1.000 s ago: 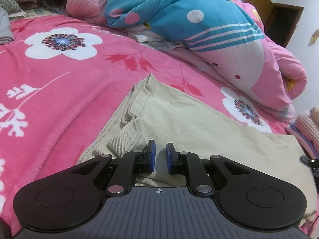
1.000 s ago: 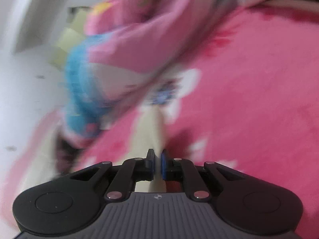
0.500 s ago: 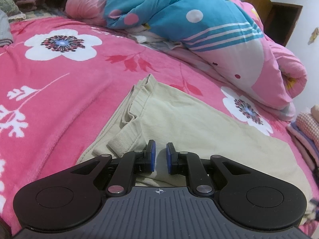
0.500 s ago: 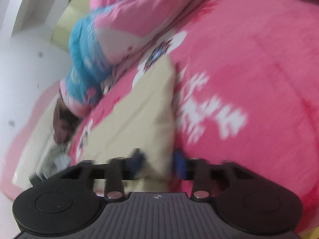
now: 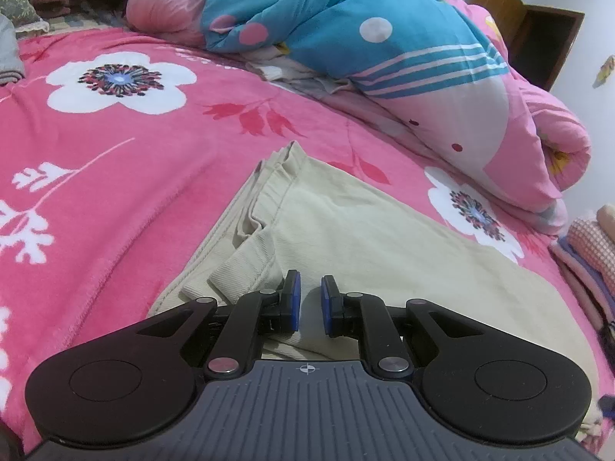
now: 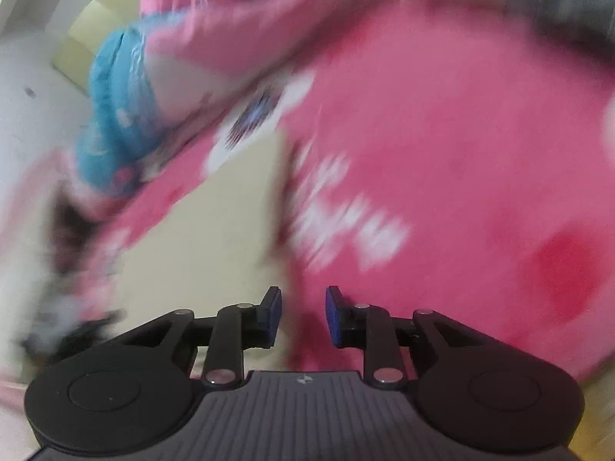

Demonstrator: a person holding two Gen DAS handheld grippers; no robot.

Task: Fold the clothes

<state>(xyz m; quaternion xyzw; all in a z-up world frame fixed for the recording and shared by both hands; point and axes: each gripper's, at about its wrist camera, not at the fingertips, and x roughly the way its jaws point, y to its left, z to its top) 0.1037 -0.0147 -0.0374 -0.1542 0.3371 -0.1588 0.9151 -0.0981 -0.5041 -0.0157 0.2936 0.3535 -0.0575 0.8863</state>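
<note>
Beige trousers (image 5: pixel 346 238) lie folded flat on the pink floral blanket (image 5: pixel 115 176), left gripper (image 5: pixel 307 301) above them, jaws slightly apart, empty. Right view (heavily blurred): right gripper (image 6: pixel 303 317) jaws open, empty, over the trousers' edge (image 6: pixel 215 223).

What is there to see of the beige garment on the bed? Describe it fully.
The beige garment lies flat on the pink floral blanket, folded into a long layered shape. It looks like soft cotton, with a ribbed band at its left end, where several edges stack unevenly and one ribbed flap sticks out. Its far corner points toward the blue and pink quilt without touching it. The left gripper hovers over its near edge, slightly open, gripping nothing. In the blurred right wrist view it shows only as a pale patch.
</note>
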